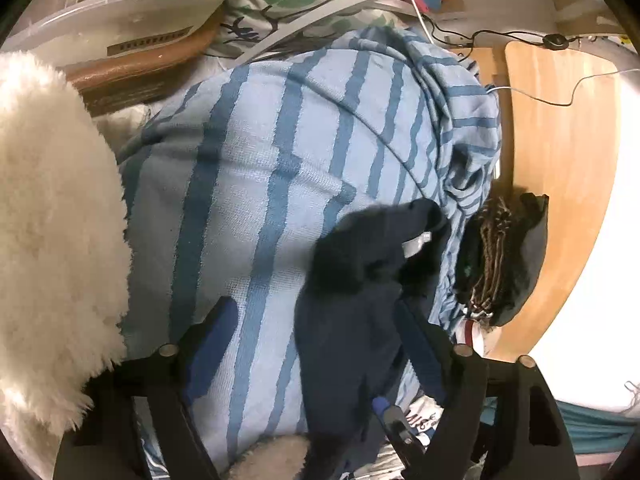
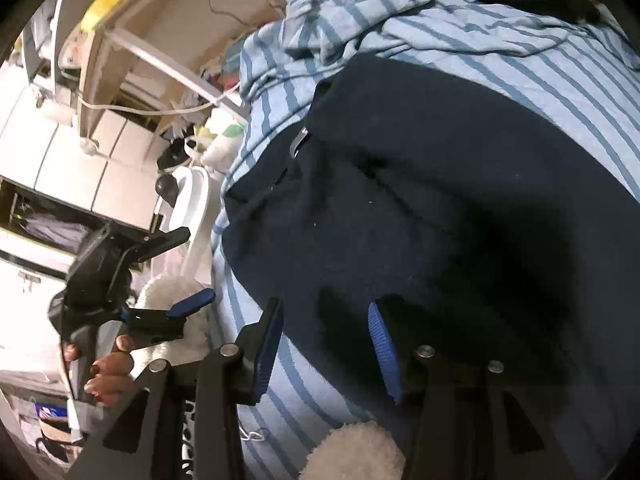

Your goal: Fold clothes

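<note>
Your left gripper has its jaws spread wide, and the navy garment lies between them without either pad pressing on it, so nothing is held on that side. From the right wrist view you see the same gripper off to the left with your hand on its handle, clear of the cloth. The garment lies on the striped blanket, bunched into one thick layer with a turned-over edge near its grey tag. Your right gripper hovers over the near hem with its jaws partly apart, pinching nothing. A white fluffy thing lies at the left of the blanket, and a dark heap sits at its right edge. You look to be between folds: one turn laid down and let go, the next not yet taken. The next move probably calls for each gripper to find a free corner or edge, pinch one layer only, and carry it across evenly, keeping clear of the blanket beneath.
</note>
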